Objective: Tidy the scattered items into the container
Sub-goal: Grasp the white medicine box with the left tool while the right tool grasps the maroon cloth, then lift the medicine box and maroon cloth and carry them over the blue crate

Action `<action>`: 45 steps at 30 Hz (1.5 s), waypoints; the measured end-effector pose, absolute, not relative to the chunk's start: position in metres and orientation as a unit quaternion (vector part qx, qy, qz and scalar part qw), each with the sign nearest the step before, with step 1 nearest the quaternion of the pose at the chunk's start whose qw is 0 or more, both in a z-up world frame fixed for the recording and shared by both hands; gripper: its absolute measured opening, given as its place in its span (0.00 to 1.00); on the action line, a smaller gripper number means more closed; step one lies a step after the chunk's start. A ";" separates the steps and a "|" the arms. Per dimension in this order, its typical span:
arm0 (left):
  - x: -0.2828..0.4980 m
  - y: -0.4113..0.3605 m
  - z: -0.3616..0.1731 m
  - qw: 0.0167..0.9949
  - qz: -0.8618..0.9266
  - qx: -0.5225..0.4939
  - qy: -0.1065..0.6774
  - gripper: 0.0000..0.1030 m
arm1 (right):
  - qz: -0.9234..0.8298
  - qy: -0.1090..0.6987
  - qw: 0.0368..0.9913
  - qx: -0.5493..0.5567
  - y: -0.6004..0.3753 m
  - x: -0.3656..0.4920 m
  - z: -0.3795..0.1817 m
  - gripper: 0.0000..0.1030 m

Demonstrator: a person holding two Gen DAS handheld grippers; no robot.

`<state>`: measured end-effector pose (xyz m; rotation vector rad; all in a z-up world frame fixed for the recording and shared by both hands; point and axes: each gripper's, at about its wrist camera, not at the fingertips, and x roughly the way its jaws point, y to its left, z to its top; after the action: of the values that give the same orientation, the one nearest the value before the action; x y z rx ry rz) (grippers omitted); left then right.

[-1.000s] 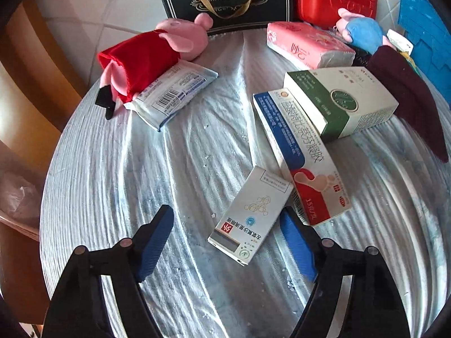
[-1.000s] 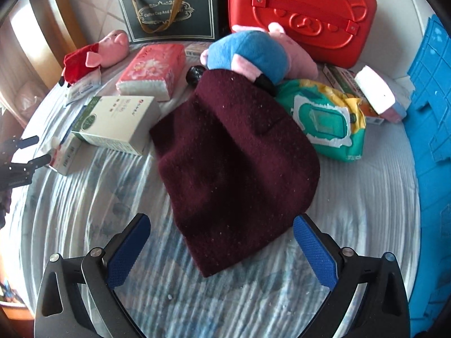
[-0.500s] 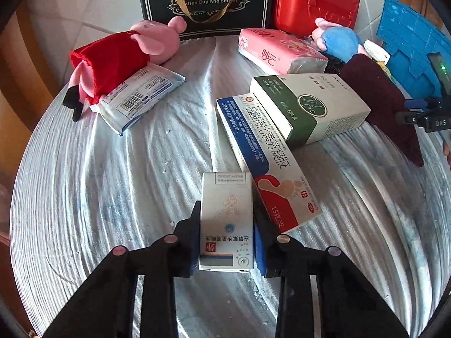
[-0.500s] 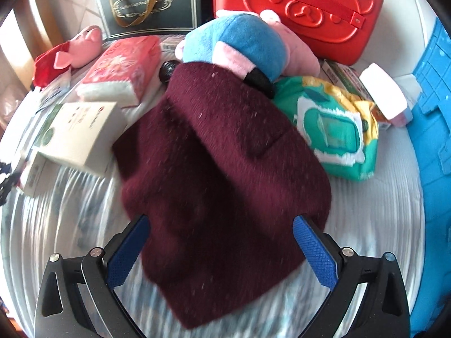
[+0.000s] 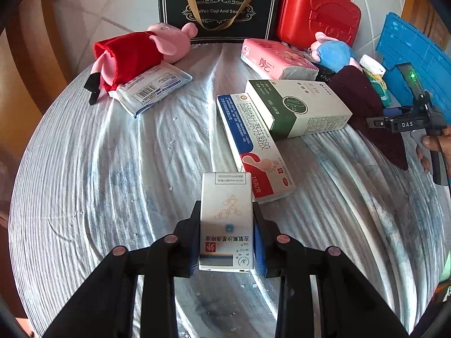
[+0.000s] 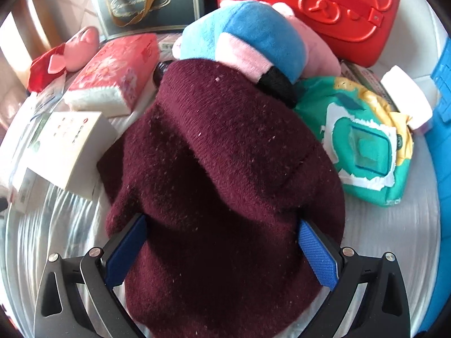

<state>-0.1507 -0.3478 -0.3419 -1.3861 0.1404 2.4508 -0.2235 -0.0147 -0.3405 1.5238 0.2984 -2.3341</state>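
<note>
Left claw (image 5: pixel 227 239) clamping small white box (image 5: pixel 226 219), its sides hidden by pads (image 5: pixel 258 246)

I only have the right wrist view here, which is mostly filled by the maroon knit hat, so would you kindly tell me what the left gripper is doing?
Observer: The left gripper is shut on a small white medicine box.
Operator: Thank you. Is that box clear of the others?
Observer: Its far end sits beside the long blue-and-red ointment box; I cannot tell whether they touch.
Operator: And what lies on the far left of the table?
Observer: A pink pig plush in a red dress lies partly on a white barcoded packet.
</note>
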 end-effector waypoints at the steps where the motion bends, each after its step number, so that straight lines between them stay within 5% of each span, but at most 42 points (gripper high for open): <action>1: -0.150 -0.347 -0.341 0.159 0.858 -0.485 0.048 0.29 | -0.818 0.112 0.175 0.536 -0.016 -0.222 -0.340 0.92; 3: -0.148 -0.345 -0.340 0.157 0.859 -0.485 0.047 0.29 | -0.817 0.126 0.184 0.532 -0.016 -0.217 -0.336 0.79; 7: -0.146 -0.341 -0.336 0.152 0.860 -0.485 0.047 0.29 | -0.819 0.140 0.194 0.521 -0.019 -0.207 -0.326 0.36; 9: -0.145 -0.339 -0.332 0.151 0.862 -0.482 0.047 0.29 | -0.821 0.139 0.200 0.517 -0.019 -0.202 -0.322 0.31; 45: -0.080 -0.288 -0.220 0.108 0.895 -0.430 0.050 0.29 | -0.842 0.075 0.231 0.482 0.055 -0.085 -0.213 0.29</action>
<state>-0.0802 -0.2879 -0.2205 -1.2654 0.1462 2.6335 -0.0850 0.0553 -0.2125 1.3249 0.2063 -2.3151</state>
